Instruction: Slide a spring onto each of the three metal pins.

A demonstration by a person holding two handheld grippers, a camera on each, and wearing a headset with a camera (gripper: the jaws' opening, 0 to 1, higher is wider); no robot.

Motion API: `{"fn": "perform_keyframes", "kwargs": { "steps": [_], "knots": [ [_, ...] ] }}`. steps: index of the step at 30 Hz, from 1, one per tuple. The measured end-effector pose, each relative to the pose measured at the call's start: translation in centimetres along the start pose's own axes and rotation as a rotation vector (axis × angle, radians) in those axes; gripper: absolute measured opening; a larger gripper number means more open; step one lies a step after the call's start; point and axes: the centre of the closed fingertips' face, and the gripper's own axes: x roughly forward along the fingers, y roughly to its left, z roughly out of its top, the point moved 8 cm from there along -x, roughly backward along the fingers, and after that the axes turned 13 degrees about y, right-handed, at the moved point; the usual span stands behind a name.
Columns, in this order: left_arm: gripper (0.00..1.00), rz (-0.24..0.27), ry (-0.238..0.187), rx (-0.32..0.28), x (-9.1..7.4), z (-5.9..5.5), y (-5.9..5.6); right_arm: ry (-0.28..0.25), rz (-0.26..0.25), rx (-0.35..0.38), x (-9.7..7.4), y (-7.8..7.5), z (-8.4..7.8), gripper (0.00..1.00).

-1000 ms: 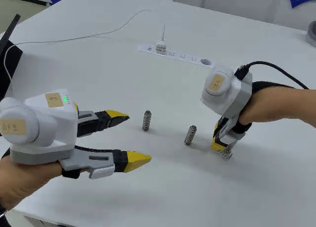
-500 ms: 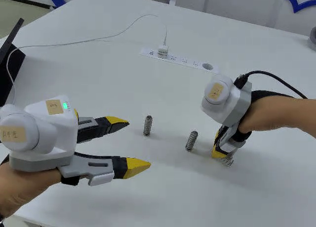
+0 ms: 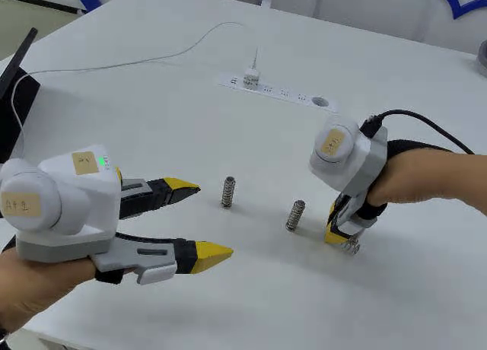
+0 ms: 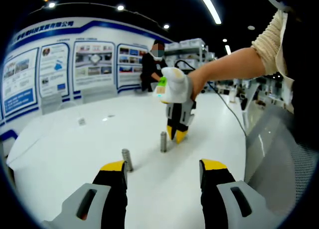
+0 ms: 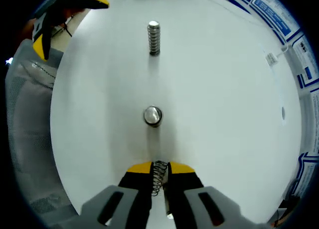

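Right gripper (image 3: 341, 240) (image 5: 160, 169): jaws narrow, pinching spring (image 3: 350, 246) (image 5: 159, 176), tips down at table (image 3: 152, 114) (pin beneath: cannot tell).
Left gripper (image 3: 213, 219) (image 4: 163, 165): jaws wide, hovering.
Pin (image 3: 295, 215) (image 5: 152, 115) (image 4: 163, 141), coil on, upright near right gripper.
Second pin (image 3: 227, 192) (image 5: 153, 38) (image 4: 127, 160), likewise, nearer left gripper.

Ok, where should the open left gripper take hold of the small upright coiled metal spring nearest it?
Probably mid-height on that small coiled metal spring, coming in level from the left gripper's side, one jaw each side. It stands upright and narrow, so a sideways pinch fits.
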Motion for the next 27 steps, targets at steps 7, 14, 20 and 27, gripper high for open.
{"fn": "perform_keyframes", "kwargs": {
  "steps": [7, 14, 20, 27],
  "knots": [
    [0.59, -0.007, -0.003, 0.002, 0.2, 0.0, -0.3, -0.017, -0.015, -0.003, -0.9, 0.4, -0.1, 0.12],
    [0.59, -0.018, -0.003, 0.005, 0.3, 0.1, -0.6, -0.047, -0.023, -0.007, -1.6, 1.2, -0.2, 0.12],
    [0.58, -0.020, -0.005, 0.009, 0.3, 0.2, -0.6, -0.075, -0.034, 0.000, -2.2, 1.5, -0.3, 0.11],
    [0.58, -0.020, -0.005, 0.013, 0.3, 0.3, -0.6, -0.131, -0.034, 0.010, -3.2, 2.7, -0.4, 0.11]
  ]
}}
